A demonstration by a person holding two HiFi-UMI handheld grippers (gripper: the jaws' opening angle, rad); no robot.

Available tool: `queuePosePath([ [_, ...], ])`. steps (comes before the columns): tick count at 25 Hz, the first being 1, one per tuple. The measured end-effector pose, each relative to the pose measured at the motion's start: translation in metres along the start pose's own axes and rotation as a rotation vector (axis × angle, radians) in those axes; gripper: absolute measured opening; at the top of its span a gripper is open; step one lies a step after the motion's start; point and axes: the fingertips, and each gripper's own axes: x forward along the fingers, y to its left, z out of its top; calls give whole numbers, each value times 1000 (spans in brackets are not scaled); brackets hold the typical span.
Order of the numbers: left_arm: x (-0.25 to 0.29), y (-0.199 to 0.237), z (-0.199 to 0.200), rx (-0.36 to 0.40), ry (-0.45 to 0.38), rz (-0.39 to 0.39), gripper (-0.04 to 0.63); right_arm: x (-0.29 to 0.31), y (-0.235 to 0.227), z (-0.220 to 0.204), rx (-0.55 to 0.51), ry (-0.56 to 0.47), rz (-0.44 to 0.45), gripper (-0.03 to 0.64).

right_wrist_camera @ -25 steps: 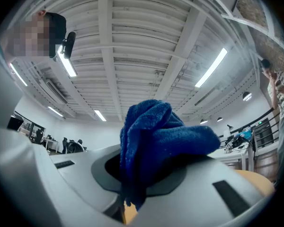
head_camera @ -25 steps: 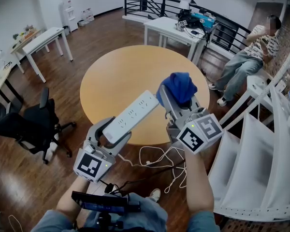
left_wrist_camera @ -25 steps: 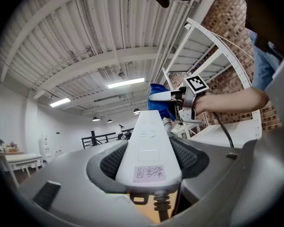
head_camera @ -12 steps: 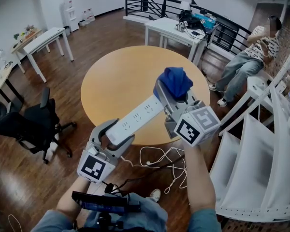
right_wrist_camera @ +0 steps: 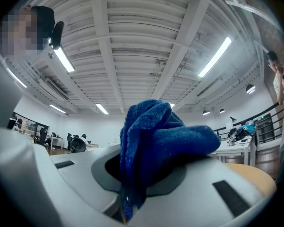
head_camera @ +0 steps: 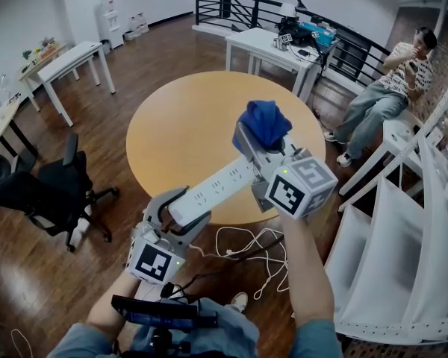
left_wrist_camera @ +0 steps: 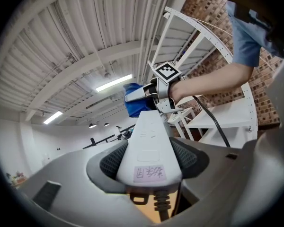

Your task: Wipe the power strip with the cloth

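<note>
Power strip (head_camera: 216, 187) is up in the air over the near edge of the round table (head_camera: 172, 118), with the left gripper (head_camera: 181, 206) clamped on its cable end. The right gripper (head_camera: 255, 142) is pinching the bunched blue cloth (head_camera: 265, 123) right at the strip's far end. Can't tell if it's actually touching.

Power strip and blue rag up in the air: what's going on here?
A person holds a tool in each hand by a round table. The left tool grips a white power strip by its cord end; the right tool grips a bunched blue cloth, held at the strip's far end. Whether they touch is unclear.
</note>
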Motion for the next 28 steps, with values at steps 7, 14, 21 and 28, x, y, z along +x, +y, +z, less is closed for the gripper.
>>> queuePosePath([
  [7,5,1,-7,13,30,16,284,8,15,-2,-1,11,21,61],
  [14,11,4,-12,24,55,34,284,20,39,-9,2,21,79,61],
  [21,14,9,-12,30,71,51,282,32,74,-22,-19,49,146,61],
  [28,17,12,-11,51,69,63,283,36,105,-31,-21,54,201,61],
])
